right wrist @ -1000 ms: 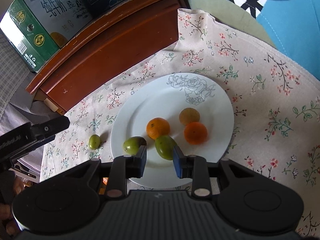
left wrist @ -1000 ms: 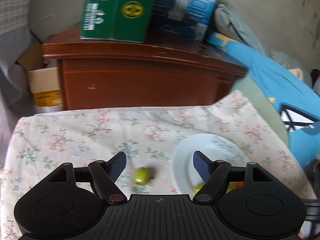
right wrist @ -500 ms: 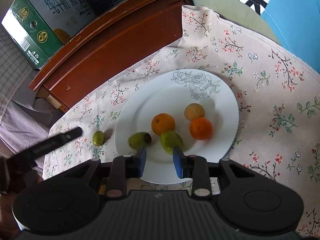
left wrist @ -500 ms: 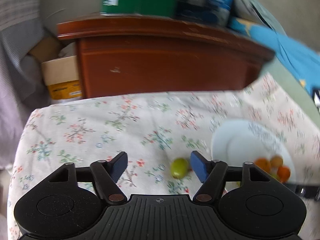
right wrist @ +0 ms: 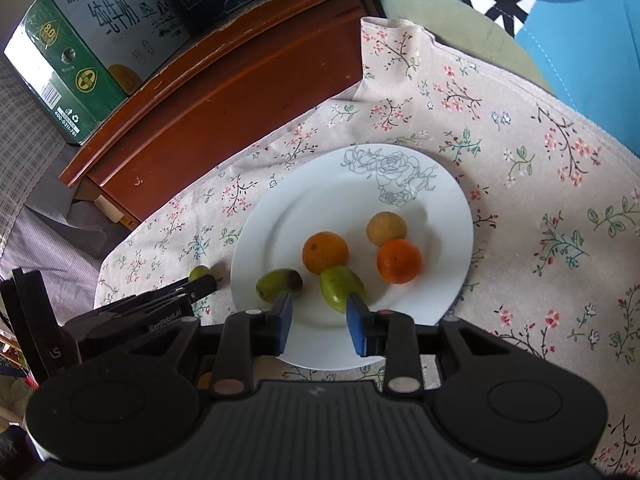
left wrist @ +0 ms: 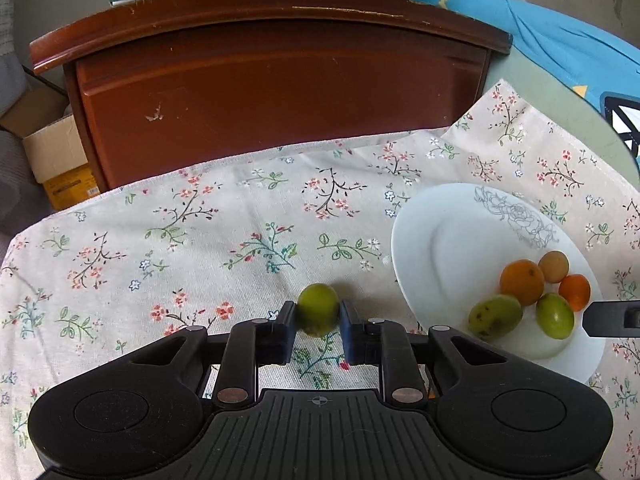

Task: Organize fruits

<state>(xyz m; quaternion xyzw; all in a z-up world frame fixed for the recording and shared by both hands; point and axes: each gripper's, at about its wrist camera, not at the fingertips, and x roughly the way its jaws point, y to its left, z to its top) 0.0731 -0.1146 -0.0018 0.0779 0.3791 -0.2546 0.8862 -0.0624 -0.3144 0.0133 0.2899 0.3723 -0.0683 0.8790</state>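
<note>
Clamping the small green fruit [left wrist: 318, 309] on the floral tablecloth [left wrist: 200, 240], the left gripper [left wrist: 318, 320] jaws have just closed, left of the white plate [left wrist: 440, 216]. Right gripper [right wrist: 319, 312] jaws nearly together, empty.

Beige floral tablecloth [left wrist: 200, 240], white rose-sketched plate [right wrist: 280, 240], orange and green fruits.

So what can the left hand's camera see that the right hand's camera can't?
Only the left wrist view shows the open cardboard box beside the brown wooden cabinet, and the left gripper with its jaws closed on the small round green fruit. Only the right wrist view shows the right gripper with nothing between its jaws. Both show the white rose-patterned plate holding five fruits, on the floral tablecloth.
</note>
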